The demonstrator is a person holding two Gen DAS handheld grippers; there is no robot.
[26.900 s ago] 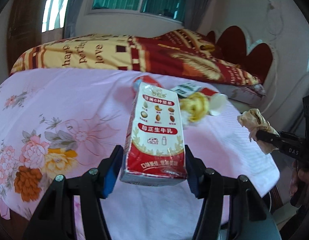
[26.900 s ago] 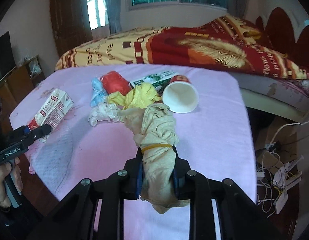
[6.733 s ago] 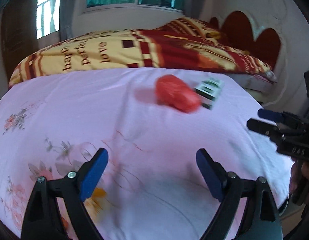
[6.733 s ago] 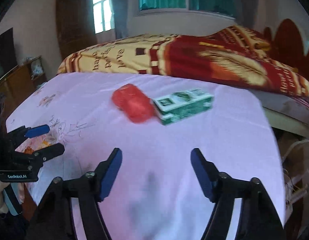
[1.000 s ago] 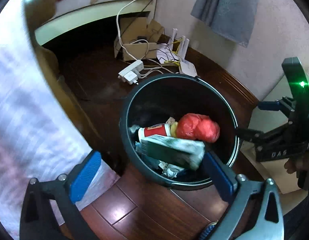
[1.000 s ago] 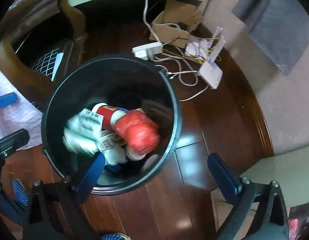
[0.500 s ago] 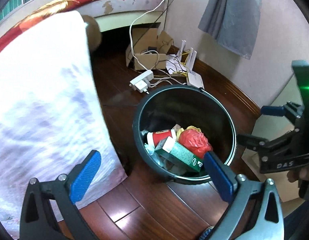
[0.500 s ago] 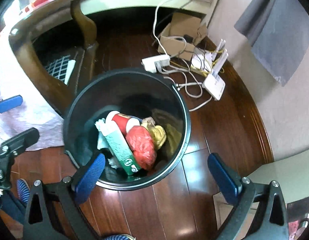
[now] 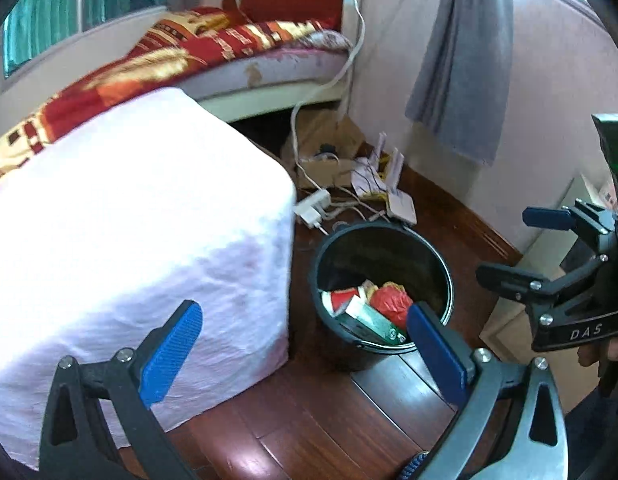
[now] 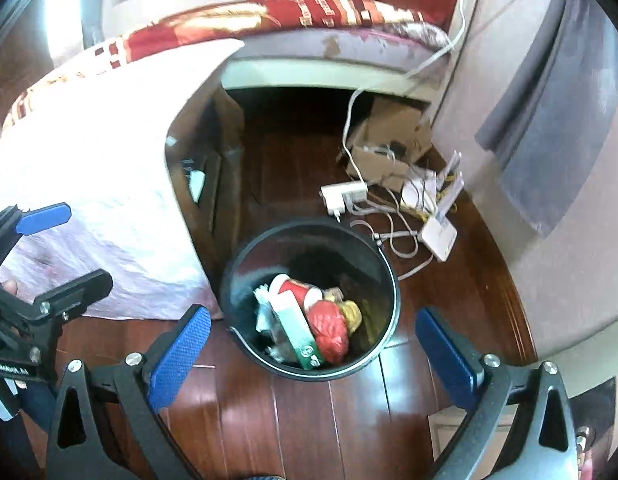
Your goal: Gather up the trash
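Note:
A black round trash bin (image 9: 393, 248) stands on the wood floor beside the table; it also shows in the right wrist view (image 10: 245, 272). Inside lie a red crumpled bag (image 9: 391, 303) (image 10: 329, 328), a green and white box (image 9: 369, 322) (image 10: 297, 330), a red paper cup (image 10: 295, 290) and yellow scraps (image 10: 351, 314). My left gripper (image 9: 305, 350) is open and empty, above and in front of the bin. My right gripper (image 10: 313, 348) is open and empty, above the bin's near rim. Each gripper shows in the other's view, the right (image 9: 521, 242) and the left (image 10: 65, 248).
The table with a pink cloth (image 9: 129, 220) (image 10: 89, 152) stands left of the bin. A power strip (image 10: 343, 196), a white router (image 10: 439, 234), tangled cables and a cardboard box (image 10: 389, 140) lie on the floor behind the bin. A bed (image 9: 229, 52) and a wall with a grey cloth (image 9: 461, 60) stand beyond.
Both grippers have lifted up and back from the bin, so it looks smaller and the table, bed and wall come into view. The trash stays in the bin.

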